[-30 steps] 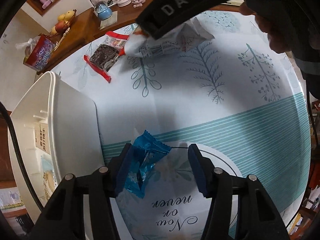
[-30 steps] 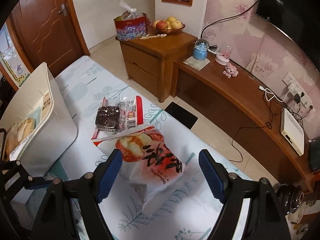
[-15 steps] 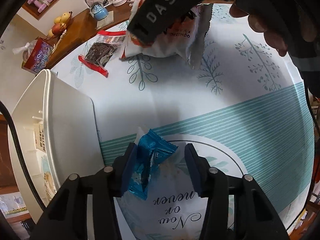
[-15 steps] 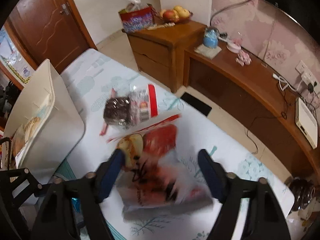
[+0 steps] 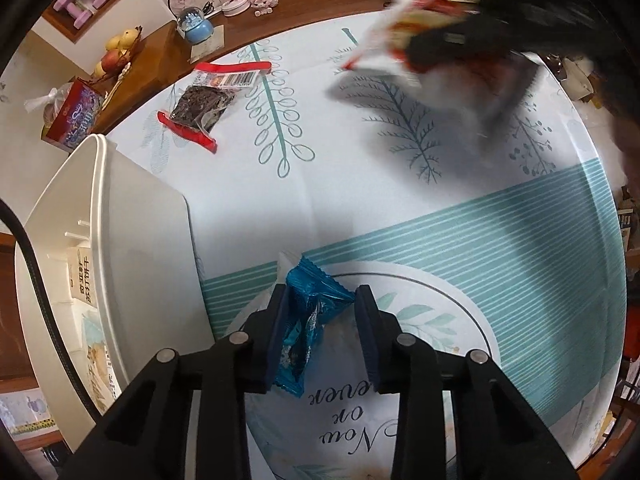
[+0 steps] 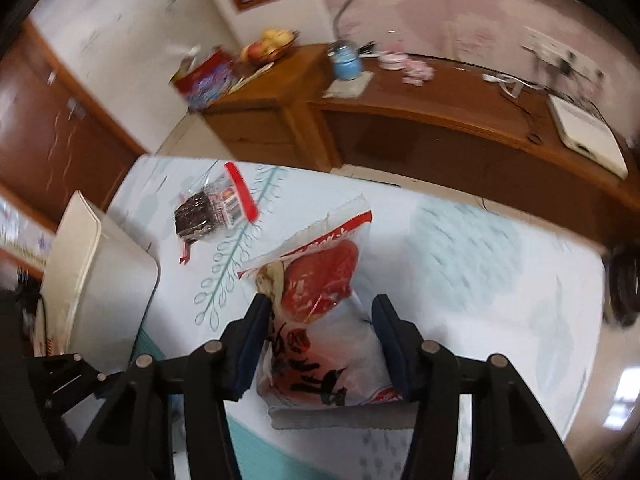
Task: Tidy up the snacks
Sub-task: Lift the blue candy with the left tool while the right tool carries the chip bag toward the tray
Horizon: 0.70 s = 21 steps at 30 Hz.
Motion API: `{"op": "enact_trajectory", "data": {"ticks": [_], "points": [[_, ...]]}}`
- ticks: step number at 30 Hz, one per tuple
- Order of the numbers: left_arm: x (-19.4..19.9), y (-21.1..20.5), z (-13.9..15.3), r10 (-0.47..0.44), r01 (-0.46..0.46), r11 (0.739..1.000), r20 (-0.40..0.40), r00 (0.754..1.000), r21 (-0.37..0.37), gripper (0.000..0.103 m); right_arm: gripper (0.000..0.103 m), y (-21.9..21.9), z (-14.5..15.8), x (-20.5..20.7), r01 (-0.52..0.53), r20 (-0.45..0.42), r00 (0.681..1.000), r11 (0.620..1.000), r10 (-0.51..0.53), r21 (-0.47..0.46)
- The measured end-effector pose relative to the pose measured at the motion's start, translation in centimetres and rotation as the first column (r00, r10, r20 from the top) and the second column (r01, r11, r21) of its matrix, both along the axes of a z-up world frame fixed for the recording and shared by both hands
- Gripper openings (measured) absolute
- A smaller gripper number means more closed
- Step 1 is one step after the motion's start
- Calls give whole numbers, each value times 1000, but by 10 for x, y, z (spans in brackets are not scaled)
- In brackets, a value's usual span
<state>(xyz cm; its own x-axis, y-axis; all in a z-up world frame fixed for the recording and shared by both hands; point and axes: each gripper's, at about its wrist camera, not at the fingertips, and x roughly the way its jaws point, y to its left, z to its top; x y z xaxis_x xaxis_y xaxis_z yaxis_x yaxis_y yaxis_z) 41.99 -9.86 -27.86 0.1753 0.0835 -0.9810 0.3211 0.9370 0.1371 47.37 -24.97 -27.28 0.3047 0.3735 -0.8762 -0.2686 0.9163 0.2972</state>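
Two grippers are at work over the tablecloth [image 5: 400,208]. The left gripper [image 5: 320,332] points almost straight down, its jaws just closing around a blue packet [image 5: 308,320]. The left pad is against the wrapper, the right pad touches only its crinkled corner, and the packet lies on the cloth just beside the white bin [image 5: 132,264].

The right gripper [image 6: 320,344] tilts steeply down and forward, rolled to one side, its view smeared with motion. Its jaws have just been closing too, and both pads now press the sides of a white and red bag [image 6: 320,320], which bulges between them. From the left wrist that bag [image 5: 424,40] appears blurred at the table's far side. A dark snack pack [image 6: 208,212] lies apart on the cloth, near the bin [image 6: 104,280].
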Motion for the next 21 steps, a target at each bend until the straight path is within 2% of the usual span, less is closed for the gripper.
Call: {"op": "enact_trajectory", "data": {"ticks": [7, 10, 17, 19, 21], "points": [[-11, -7, 1, -13, 13, 1000, -15, 1000, 13, 29, 52, -43, 3, -63, 158, -47, 987, 987, -156, 28], [-18, -7, 2, 13, -14, 1000, -50, 999, -18, 28, 52, -53, 0, -89, 194, -77, 978, 981, -192, 24], [-48, -16, 5, -11, 7, 999, -110, 994, -33, 26, 52, -59, 5, -143, 251, -113, 963, 967, -245, 38], [-58, -18, 8, -19, 15, 999, -114, 993, -33, 14, 52, -58, 11, -160, 264, -115, 960, 963, -257, 53], [-70, -20, 15, -27, 22, 999, -116, 993, -42, 11, 52, -56, 15, -171, 268, -110, 959, 962, -261, 55]]}}
